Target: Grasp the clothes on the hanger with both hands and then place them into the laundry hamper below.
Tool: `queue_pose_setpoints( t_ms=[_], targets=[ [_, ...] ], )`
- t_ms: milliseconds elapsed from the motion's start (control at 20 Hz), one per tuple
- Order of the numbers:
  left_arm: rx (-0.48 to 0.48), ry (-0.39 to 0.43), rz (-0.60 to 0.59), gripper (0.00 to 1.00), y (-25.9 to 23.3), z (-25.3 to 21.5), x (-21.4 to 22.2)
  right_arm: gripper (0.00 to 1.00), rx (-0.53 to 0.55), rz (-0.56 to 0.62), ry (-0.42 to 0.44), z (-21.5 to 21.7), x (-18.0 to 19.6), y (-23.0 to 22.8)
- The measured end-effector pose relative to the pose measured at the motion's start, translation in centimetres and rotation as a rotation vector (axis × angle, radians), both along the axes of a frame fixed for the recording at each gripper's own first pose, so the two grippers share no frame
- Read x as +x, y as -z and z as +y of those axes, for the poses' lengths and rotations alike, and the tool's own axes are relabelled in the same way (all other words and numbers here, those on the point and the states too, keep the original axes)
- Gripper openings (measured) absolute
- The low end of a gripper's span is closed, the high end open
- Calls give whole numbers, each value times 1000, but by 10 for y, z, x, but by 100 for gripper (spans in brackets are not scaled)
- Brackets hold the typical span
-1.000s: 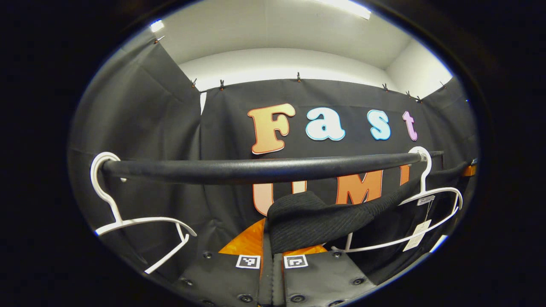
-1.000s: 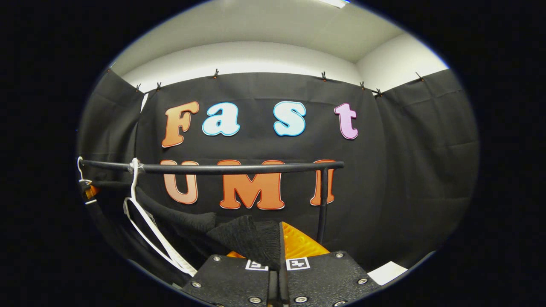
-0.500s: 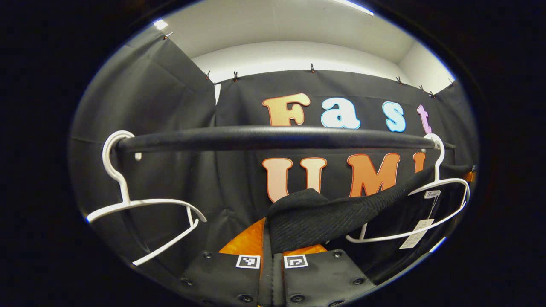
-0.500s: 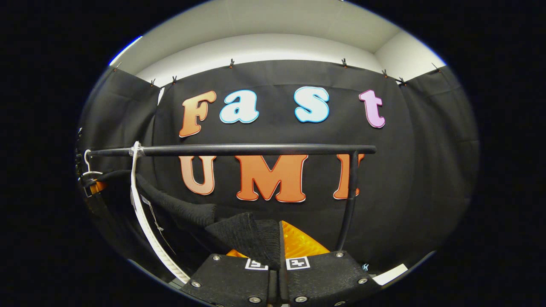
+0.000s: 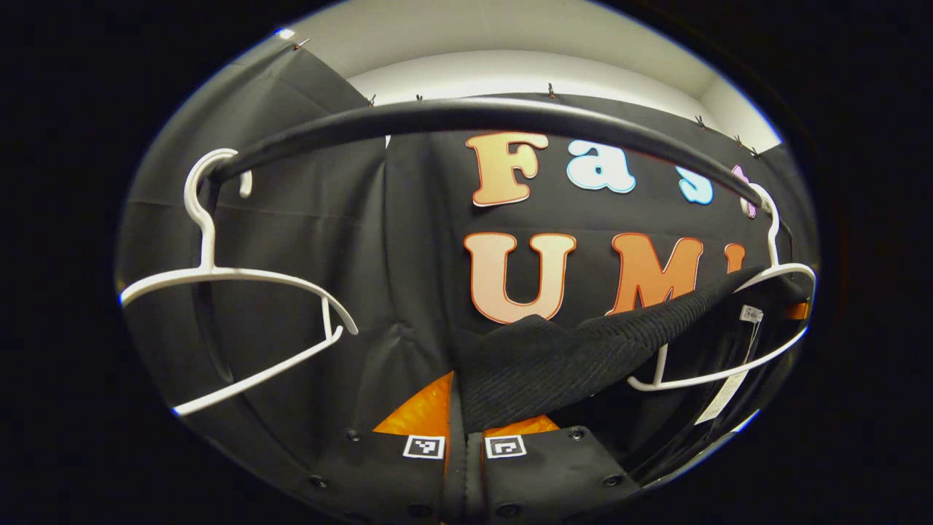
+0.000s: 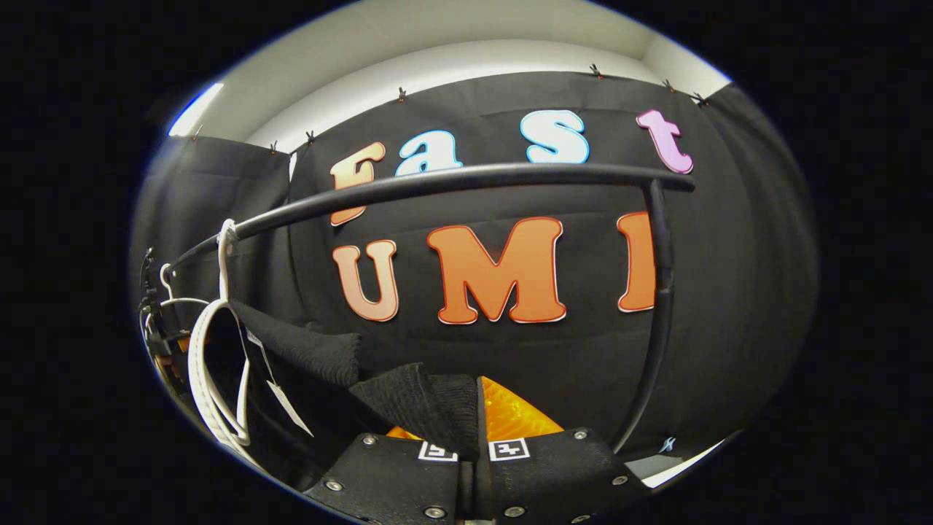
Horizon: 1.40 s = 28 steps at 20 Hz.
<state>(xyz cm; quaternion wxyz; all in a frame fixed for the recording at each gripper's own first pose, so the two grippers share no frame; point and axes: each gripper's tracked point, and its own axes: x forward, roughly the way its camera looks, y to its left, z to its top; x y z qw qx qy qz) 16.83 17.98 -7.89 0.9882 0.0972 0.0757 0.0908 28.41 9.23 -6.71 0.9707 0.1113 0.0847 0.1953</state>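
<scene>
Black ribbed cloth: we see the garment pinched between the left gripper's two fingers, both pressing on it, jaws clenched.
Right gripper: its jaws are likewise clamped on a fold of the same garment, which rises just above the fingertips.
Garment's run, left gripper view: from the jaws it stretches up and to the right, toward a white hanger at the far right; we cannot tell whether it rests on that hanger.
Garment's run, right gripper view: from the jaws it trails up and left toward the white hanger at the left edge.
Tag: a paper tag dangles by the right-hand hanger.
Bare hanger: a second white hanger hangs well left of the left jaws.
Rail: a black rail arches above both jaws and carries both hooks; in the right gripper view its upright post drops to the right of the jaws.
</scene>
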Motion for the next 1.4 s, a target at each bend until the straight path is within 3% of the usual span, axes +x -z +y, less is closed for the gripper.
queue_pose_setpoints(
  t_ms=[350, 700, 1150, 1400],
  targets=[
    [-15, -2, 62, 6, 36, -4, -11, 8, 97, 96, -64, 16, 11, 55],
    [-39, -25, 120, 7, 73, 5, -9, 9, 126, 223, -85, 49, 2, 123],
    [-52, 0, 200, 6, 113, 12, 1, 9, 99, 356, -39, 94, -12, 202],
    [-74, -75, 268, 6, 151, 56, -2, 9, 40, 420, 34, 96, -20, 247]
  ],
)
